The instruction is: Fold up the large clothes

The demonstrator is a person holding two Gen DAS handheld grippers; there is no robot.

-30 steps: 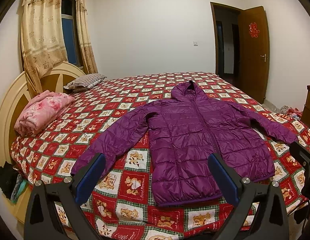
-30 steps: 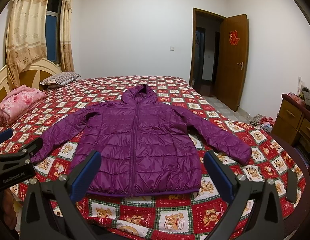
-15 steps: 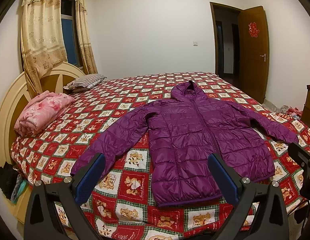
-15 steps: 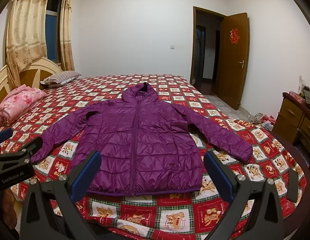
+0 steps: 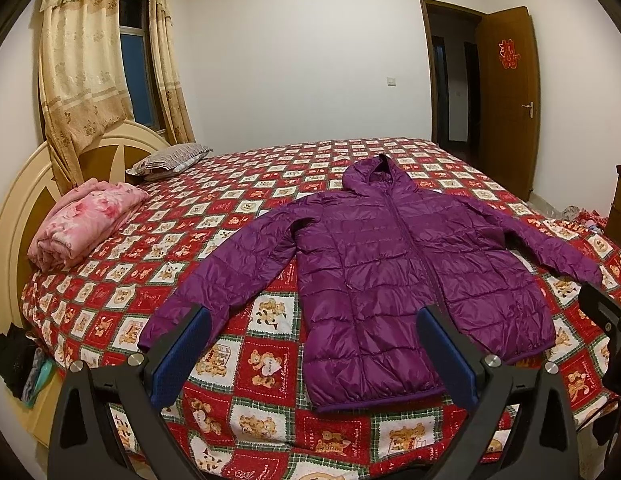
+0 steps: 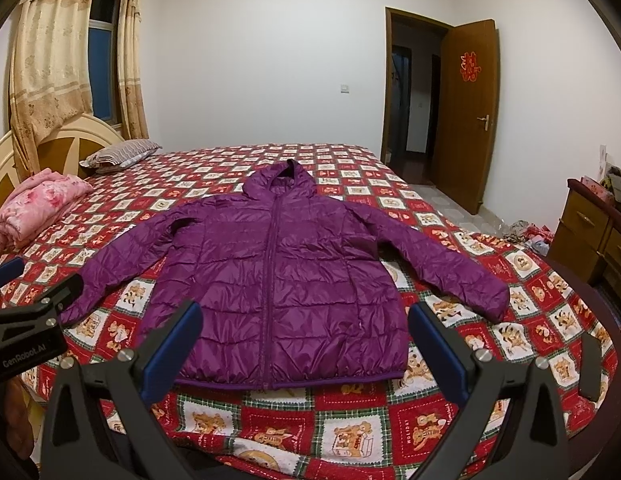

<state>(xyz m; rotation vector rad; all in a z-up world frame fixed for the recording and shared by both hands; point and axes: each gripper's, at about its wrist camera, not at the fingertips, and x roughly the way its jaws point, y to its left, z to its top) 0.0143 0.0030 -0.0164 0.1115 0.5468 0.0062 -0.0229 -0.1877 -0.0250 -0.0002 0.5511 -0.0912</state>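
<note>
A purple hooded puffer jacket [image 5: 394,276] [image 6: 278,276] lies flat and zipped on the bed, front up, hood toward the far wall, both sleeves spread outward. My left gripper [image 5: 312,350] hovers open above the bed's near edge, in front of the left sleeve cuff and hem. My right gripper [image 6: 304,346] is open too, held just before the jacket's hem. Nothing sits between either pair of blue-padded fingers. The left gripper's body [image 6: 26,336] shows at the left edge of the right wrist view.
The bed wears a red patchwork bear quilt [image 5: 270,364] [image 6: 350,436]. A folded pink blanket [image 5: 86,220] and a striped pillow [image 5: 170,160] lie by the headboard. A wooden dresser [image 6: 590,236] stands right, clothes litter the floor, and a door [image 6: 466,112] is open.
Both grippers have drifted slightly, so the jacket sits a little lower and nearer in the views. Nothing was grasped and the jacket has not moved.
</note>
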